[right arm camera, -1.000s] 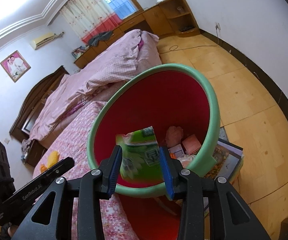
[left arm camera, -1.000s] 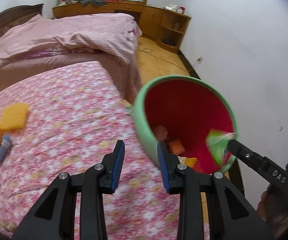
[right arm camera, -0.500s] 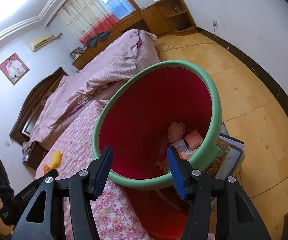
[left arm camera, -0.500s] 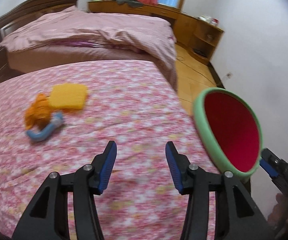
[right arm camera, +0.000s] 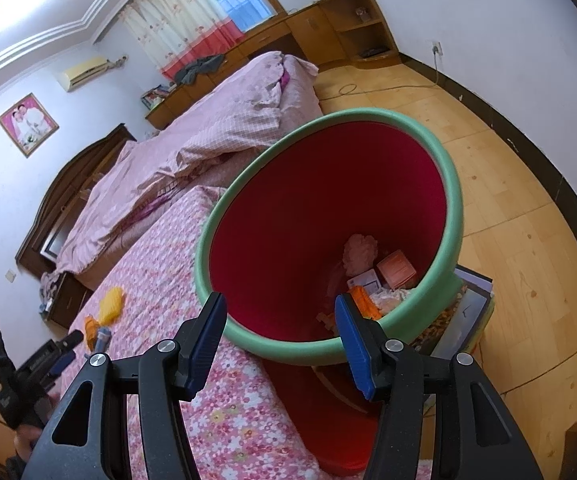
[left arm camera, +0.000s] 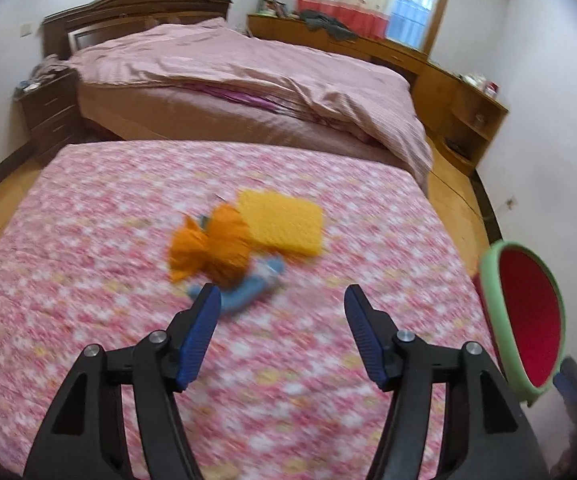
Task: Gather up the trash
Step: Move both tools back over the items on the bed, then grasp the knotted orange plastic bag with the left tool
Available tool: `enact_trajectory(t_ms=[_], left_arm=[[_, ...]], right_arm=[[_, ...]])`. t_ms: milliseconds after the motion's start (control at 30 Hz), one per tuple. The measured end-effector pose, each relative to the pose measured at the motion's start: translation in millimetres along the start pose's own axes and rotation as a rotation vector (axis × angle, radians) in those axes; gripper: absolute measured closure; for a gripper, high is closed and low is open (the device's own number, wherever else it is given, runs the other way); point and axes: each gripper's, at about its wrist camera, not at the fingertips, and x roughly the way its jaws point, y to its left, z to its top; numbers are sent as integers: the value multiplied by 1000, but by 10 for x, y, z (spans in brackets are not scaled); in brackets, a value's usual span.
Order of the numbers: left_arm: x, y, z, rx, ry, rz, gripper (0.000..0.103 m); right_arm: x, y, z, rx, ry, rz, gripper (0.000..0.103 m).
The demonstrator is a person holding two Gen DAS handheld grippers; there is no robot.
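The left gripper [left arm camera: 280, 300] is hanging over the floral table [left arm camera: 88, 240] with jaws spread wide and empty, facing three remaining scraps: an orange wrapper [left arm camera: 208, 250], a blue piece [left arm camera: 248, 284] lying partly under it, and a yellow sponge [left arm camera: 282, 226] touching its far side. The right gripper [right arm camera: 278, 312] is hovering above the bin [right arm camera: 452, 216], jaws released and empty, with trash lying at the bin's bottom. The step in hand looks like fetching the next scrap; the next move calls for lowering the left jaws around the orange wrapper and clenching.
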Motion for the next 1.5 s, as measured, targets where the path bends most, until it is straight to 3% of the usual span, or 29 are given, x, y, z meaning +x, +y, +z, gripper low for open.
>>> enact_trajectory(t_ms=[200,500,633,700,800,1133,1400,1433,1500], left_arm=[[225,210,193,-15,16,66,39],[562,246,296,-18,51,80,40],[660,265,285,-16,63,82,65],[690,277,287,-17,68,70,68],[637,289,275,-19,60,39,78],[128,486,247,-22,-6,7,78],[-113,874,239,-57,-57,70,78],[-122,955,228,-74,-58,81,78],[-118,1101,201,-105,-55,98,78]], right_arm=[[65,87,-22,-22,12,-3,45],[107,205,-58,-48,21,-16,45],[110,263,-82,-59,24,-19,45],[99,283,-94,-63,23,-20,45],[83,326,-108,-68,22,-18,45],[52,611,-184,-126,32,18,45],[199,1048,-300,-221,90,80,45],[229,1116,-319,-234,99,89,44],[290,1264,-361,-268,115,102,27]])
